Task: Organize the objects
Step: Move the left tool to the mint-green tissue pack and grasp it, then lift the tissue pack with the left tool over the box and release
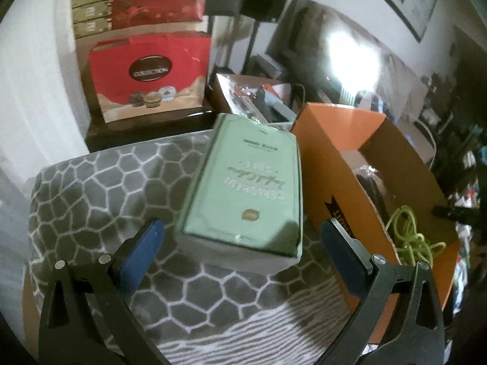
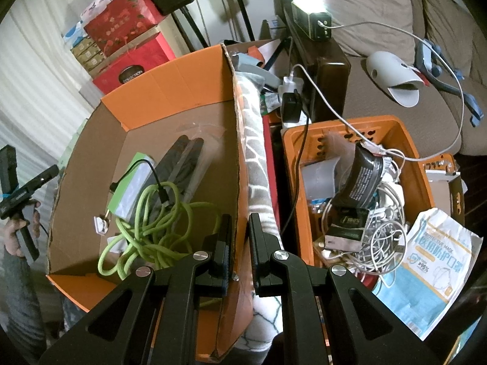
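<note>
A pale green box (image 1: 246,188) lies on a grey patterned blanket (image 1: 91,188), beside an orange cardboard box (image 1: 331,164). My left gripper (image 1: 243,240) is open, its blue pads either side of the green box's near end, not touching it. In the right wrist view my right gripper (image 2: 240,231) is shut on the right wall of the orange cardboard box (image 2: 234,152). Inside that box lie a lime green cable (image 2: 152,222), a green-and-white packet (image 2: 131,182) and dark grey items (image 2: 179,164).
An orange plastic crate (image 2: 417,164) full of white cables and packets stands right of the box. A mask pack (image 2: 432,267) lies beside it. Red gift boxes (image 1: 149,73) are stacked at the back left. A brown sofa (image 2: 395,30) with a lamp is behind.
</note>
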A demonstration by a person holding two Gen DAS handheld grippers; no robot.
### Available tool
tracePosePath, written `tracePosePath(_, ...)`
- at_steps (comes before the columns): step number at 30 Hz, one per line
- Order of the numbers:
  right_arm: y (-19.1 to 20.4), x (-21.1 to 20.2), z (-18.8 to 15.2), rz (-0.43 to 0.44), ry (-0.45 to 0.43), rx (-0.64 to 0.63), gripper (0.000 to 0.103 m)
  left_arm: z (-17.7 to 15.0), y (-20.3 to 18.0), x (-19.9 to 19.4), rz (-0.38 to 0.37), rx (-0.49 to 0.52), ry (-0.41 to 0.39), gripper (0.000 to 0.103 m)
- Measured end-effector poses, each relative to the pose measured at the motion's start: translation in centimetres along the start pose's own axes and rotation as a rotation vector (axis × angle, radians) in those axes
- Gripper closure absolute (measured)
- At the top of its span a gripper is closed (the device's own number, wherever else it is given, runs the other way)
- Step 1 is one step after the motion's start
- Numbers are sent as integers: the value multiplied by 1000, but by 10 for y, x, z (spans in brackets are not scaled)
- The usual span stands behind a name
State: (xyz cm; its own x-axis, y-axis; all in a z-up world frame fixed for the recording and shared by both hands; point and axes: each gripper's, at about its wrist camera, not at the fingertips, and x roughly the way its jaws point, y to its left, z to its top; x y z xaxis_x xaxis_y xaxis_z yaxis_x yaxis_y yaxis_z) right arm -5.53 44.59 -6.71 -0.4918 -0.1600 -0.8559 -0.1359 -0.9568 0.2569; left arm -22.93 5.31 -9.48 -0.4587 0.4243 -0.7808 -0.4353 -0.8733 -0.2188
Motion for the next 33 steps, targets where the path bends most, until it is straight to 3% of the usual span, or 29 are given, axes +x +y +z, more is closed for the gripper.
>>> tracePosePath(6, 2, 1, 0, -1, 0, 1, 93, 5, -18, 32, 81, 87, 77, 0)
tracePosePath(10, 2, 1, 0, -2, 0, 0, 93, 4, -18, 43, 102, 86, 90, 1)
tracePosePath(13, 2, 1, 0, -2, 0, 1, 93, 4, -18, 44, 118, 87, 66, 12)
tracePosePath(16, 3, 1, 0, -2, 0, 1, 93, 2, -16, 40, 110, 88, 51, 14)
tracePosePath(26, 3, 1, 0, -3, 0, 0, 93, 5, -4, 9, 55, 4, -33, 18)
tracePosePath(33, 4, 1, 0, -2, -1, 2, 93, 16, -14, -41, 16, -7, -150, 18)
